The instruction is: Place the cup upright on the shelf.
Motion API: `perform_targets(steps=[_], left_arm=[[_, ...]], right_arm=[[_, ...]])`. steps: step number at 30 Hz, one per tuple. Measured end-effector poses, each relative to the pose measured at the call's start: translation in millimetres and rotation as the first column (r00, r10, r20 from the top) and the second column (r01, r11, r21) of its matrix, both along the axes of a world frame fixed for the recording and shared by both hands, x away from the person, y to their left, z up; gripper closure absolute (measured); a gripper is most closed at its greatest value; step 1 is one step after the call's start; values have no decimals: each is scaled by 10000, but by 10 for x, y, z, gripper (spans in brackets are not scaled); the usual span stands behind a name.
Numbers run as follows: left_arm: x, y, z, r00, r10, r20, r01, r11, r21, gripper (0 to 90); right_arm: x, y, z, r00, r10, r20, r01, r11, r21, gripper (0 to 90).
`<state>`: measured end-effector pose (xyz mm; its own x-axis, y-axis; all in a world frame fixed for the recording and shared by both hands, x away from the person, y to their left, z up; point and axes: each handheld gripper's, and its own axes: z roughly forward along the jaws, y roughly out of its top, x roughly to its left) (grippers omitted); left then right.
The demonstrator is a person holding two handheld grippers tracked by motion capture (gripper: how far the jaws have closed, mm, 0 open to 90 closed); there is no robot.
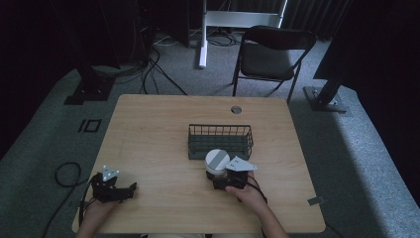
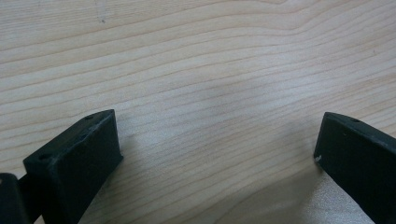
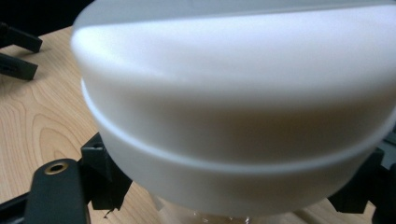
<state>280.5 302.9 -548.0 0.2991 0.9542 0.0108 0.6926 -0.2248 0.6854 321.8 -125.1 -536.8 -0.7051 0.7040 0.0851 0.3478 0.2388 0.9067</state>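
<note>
Right hand-held gripper point(image 1: 221, 174): jaws clamped on white jar point(image 1: 216, 162) w/ grey-striped lid, just in front of basket point(image 1: 220, 140).
Left hand-held gripper point(image 1: 130, 190): jaws wide apart, nothing between, low over desk point(image 1: 158, 129), front-left.
Jar: near desk centre.

The counter point(image 1: 158, 144) was pale, smooth-grained wood; the lid point(image 3: 233, 93) looked smooth matt white plastic; the basket point(image 1: 220, 141) dark wire.

Dim room, blurred overexposed close-up
</note>
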Motion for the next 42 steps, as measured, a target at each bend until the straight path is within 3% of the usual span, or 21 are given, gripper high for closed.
perform_targets(steps=[17, 25, 27, 30, 33, 42], left_arm=[[0, 0, 0, 10000, 1, 0, -1, 10000, -2, 5], [0, 0, 0, 10000, 1, -3, -1, 10000, -2, 5], [0, 0, 0, 10000, 0, -1, 0, 10000, -2, 5], [0, 0, 0, 10000, 1, 0, -1, 10000, -3, 5], [0, 0, 0, 10000, 1, -1, -1, 10000, -1, 5], [1, -1, -1, 10000, 12, 13, -12, 10000, -15, 5]], right_arm=[[-70, 3, 180, 9997, -148, -208, 148, 9999, 2, 180], [-104, 35, 374, 9999, 16, 109, -19, 9997, 252, 180], [-111, 57, 499, 9991, -40, 424, 28, 9995, 299, 180], [-95, 68, 590, 9986, -87, 521, 65, 9990, 435, 180], [-85, 72, 617, 9983, -100, 567, 75, 9990, 433, 180], [65, 80, 873, 9930, -645, 986, 589, 9965, 588, 180]])
